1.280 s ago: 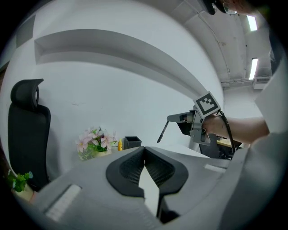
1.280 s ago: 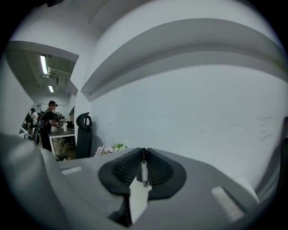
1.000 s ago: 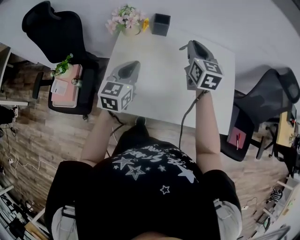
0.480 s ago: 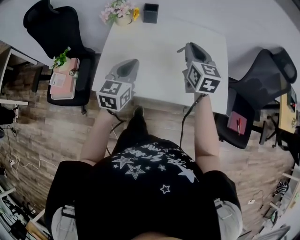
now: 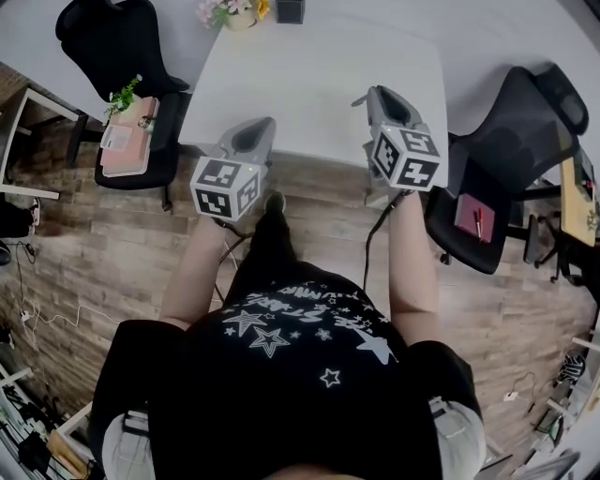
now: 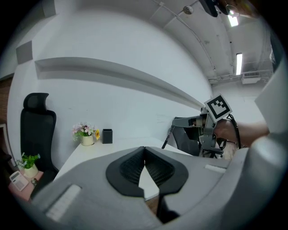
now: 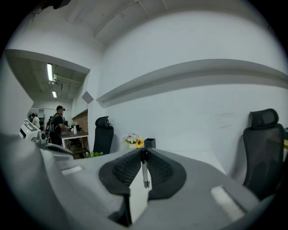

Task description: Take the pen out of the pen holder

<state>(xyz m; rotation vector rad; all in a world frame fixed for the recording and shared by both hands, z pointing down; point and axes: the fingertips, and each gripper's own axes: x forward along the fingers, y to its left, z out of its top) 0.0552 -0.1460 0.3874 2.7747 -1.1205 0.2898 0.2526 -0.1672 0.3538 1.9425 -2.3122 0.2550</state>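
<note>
The black pen holder (image 5: 291,9) stands at the far edge of the white table (image 5: 319,84), and shows small in the left gripper view (image 6: 107,135) and the right gripper view (image 7: 150,143). My right gripper (image 5: 361,97) is shut on a thin pen (image 7: 144,173), which hangs down between the pads. The left gripper view shows that pen (image 6: 167,137) slanting below the right gripper (image 6: 174,121). My left gripper (image 5: 265,127) is shut with nothing in it (image 6: 144,150). Both grippers hover near the table's front edge, far from the holder.
A pot of flowers (image 5: 225,11) stands beside the holder. A black chair with a pink book and a small plant (image 5: 127,141) is at the left; another black chair with a red notebook (image 5: 473,217) is at the right. The floor is wood.
Both grippers and the person have drawn back from the table. The table, flowers and holder have slid toward the top of the head view. The pen stays in the right gripper.
</note>
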